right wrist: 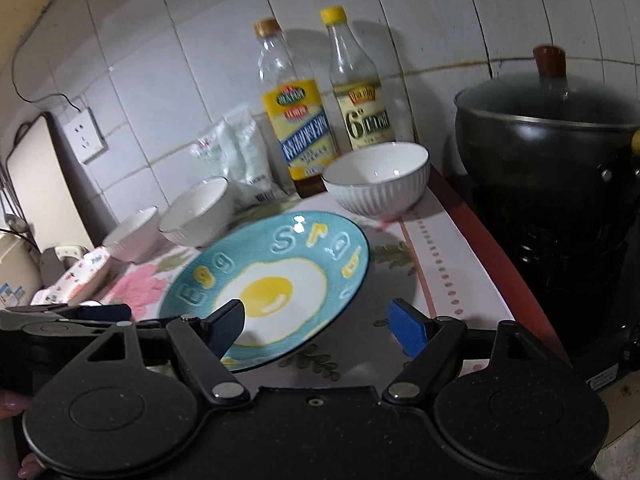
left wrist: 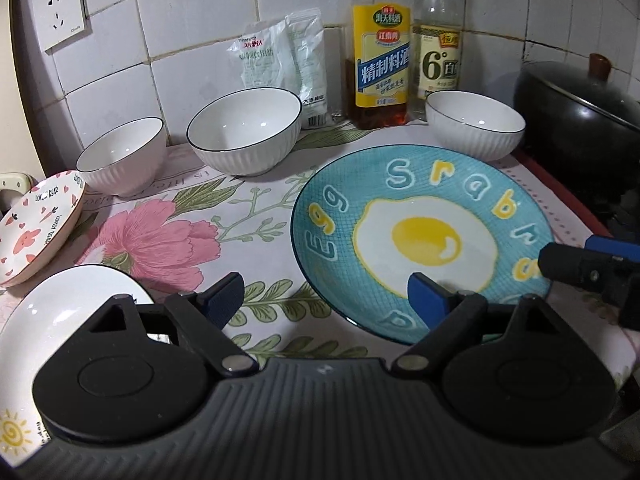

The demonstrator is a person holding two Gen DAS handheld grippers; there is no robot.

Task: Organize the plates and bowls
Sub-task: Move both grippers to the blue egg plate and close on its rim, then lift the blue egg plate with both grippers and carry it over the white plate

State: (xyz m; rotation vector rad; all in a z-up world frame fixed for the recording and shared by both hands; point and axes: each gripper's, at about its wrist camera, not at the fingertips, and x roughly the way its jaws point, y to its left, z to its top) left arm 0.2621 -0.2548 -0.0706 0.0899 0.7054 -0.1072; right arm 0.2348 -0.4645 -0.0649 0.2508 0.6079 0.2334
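Note:
A blue plate (left wrist: 420, 240) with a fried-egg picture lies on the flowered cloth. Three white ribbed bowls stand apart behind it: a small bowl (left wrist: 122, 156) at the left, a larger bowl (left wrist: 244, 132) in the middle, and a third bowl (left wrist: 474, 124) at the right. A pink heart-patterned plate (left wrist: 36, 228) leans tilted at the far left, and a white plate (left wrist: 60, 312) lies near the left corner. My left gripper (left wrist: 324, 300) is open, its right finger over the egg plate's near rim. My right gripper (right wrist: 318, 330) is open too, with its left finger over the egg plate (right wrist: 272, 280). Neither holds anything.
Two sauce bottles (left wrist: 380, 60) and white packets (left wrist: 280, 56) stand against the tiled wall. A black lidded pot (right wrist: 552, 160) sits on the stove at the right, close to the right bowl (right wrist: 376, 178). A wall socket (left wrist: 60, 12) is at the upper left.

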